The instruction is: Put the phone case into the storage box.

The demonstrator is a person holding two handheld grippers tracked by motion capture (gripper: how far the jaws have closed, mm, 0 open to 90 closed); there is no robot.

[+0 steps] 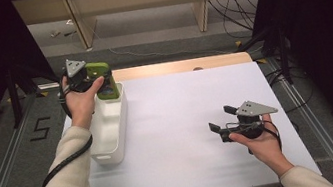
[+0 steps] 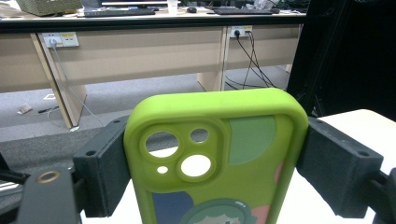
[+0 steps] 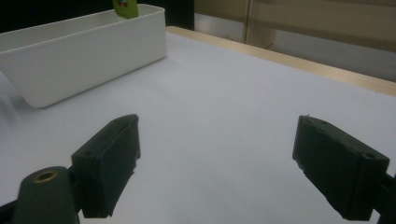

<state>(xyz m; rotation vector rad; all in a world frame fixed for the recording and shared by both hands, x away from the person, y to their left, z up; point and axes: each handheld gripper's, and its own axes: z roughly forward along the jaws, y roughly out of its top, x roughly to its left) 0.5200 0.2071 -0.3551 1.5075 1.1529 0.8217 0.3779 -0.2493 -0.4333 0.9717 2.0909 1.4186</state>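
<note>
Left gripper view shows the left hand-held gripper (image 2: 212, 163) clenched on a green phone case (image 2: 215, 158), one black pad pressing each long edge, camera cut-outs uppermost. In the high view the case hangs over the far end of the white bin (image 1: 109, 128), seemingly just above its rim, though the hand hides the lower edge. The right hand-held gripper (image 1: 222, 119) sits well to the right of the bin, low over the white worktop (image 1: 184, 121), its jaws spread wide with nothing between them.
</note>
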